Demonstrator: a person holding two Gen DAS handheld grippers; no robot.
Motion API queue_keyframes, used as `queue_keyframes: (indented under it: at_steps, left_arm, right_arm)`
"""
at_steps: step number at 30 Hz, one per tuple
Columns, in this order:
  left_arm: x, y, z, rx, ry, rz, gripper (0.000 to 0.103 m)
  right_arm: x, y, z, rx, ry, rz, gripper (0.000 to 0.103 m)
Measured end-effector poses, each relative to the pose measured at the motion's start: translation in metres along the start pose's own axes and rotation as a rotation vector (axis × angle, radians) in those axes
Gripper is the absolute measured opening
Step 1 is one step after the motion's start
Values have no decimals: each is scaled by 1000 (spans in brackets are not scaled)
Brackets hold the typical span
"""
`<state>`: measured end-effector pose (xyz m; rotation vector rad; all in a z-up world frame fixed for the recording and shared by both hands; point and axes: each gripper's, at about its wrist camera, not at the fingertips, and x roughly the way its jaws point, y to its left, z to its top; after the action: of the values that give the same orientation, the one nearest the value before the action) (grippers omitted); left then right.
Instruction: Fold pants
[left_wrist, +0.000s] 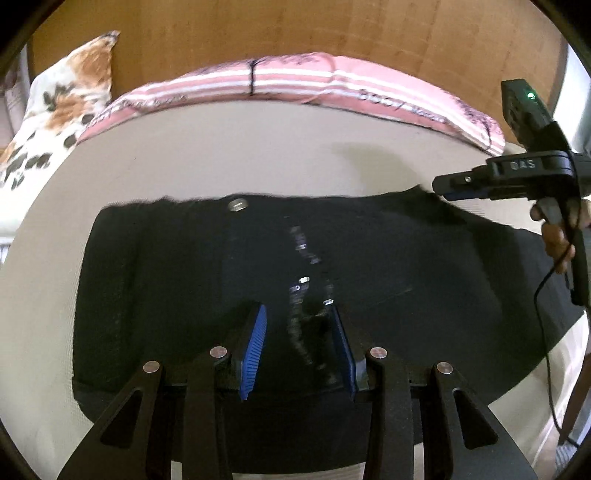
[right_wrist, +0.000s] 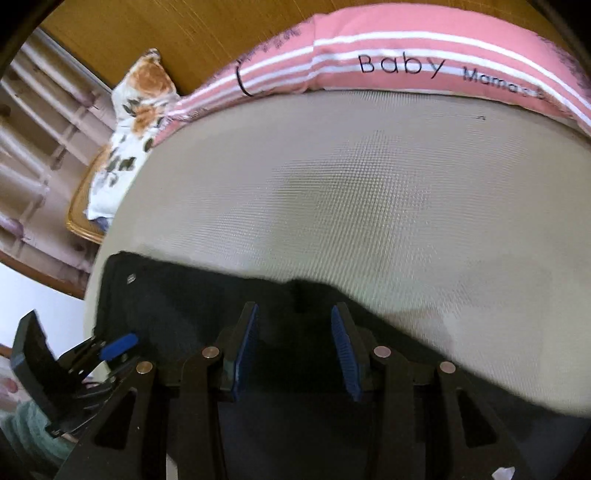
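Note:
Black pants lie flat across a beige woven bed surface, with the silver waist button and the zip facing up. My left gripper hovers over the zip area, its blue pads apart and no cloth pinched between them. In the left wrist view my right gripper shows side-on at the pants' far right edge, held by a hand. In its own view the right gripper is open over the pants' upper edge. The left gripper sits at the lower left there.
A pink striped pillow lies along the far side of the bed against a wooden headboard. A floral pillow sits at the far left corner. A black cable hangs from the right gripper.

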<state>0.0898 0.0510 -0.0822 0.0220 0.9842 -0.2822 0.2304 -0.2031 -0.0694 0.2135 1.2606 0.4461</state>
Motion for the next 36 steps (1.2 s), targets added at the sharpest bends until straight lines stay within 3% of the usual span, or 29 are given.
queue_keyframes:
  at_steps: [4, 5, 6, 8, 13, 17, 19, 24, 28, 31, 36]
  left_arm:
    - [-2, 5, -4, -4, -8, -35, 38]
    - [-2, 6, -4, 0, -10, -41, 38]
    - [-1, 7, -5, 2, -12, -47, 38]
    - [-1, 9, -7, 5, -19, -55, 38]
    - [1, 10, -10, 19, -38, -47, 37]
    - [1, 10, -10, 21, -41, -45, 37]
    - [1, 9, -10, 21, -36, -42, 38]
    - [-6, 5, -1, 16, -22, -24, 38]
    - [-24, -12, 9, 65, -82, -41, 41]
    - [-31, -38, 22, 124, -114, -96, 45]
    - [-8, -91, 40, 272, -111, -159, 47]
  right_arm:
    - [22, -2, 3, 31, 77, 86, 37]
    - [22, 0, 3, 22, 76, 98, 32]
    - [19, 2, 3, 6, 58, 88, 12]
    - [14, 3, 8, 20, 19, 97, 10]
    - [35, 9, 24, 23, -28, -13, 6]
    - [38, 0, 26, 65, -56, 16, 7]
    - [33, 3, 27, 57, -69, -5, 16]
    - [-11, 7, 23, 73, -159, -51, 22]
    - [-52, 7, 0, 73, -201, -92, 26]
    - [-72, -2, -26, 94, -201, -121, 26]
    - [-78, -28, -69, 157, -169, -176, 26]
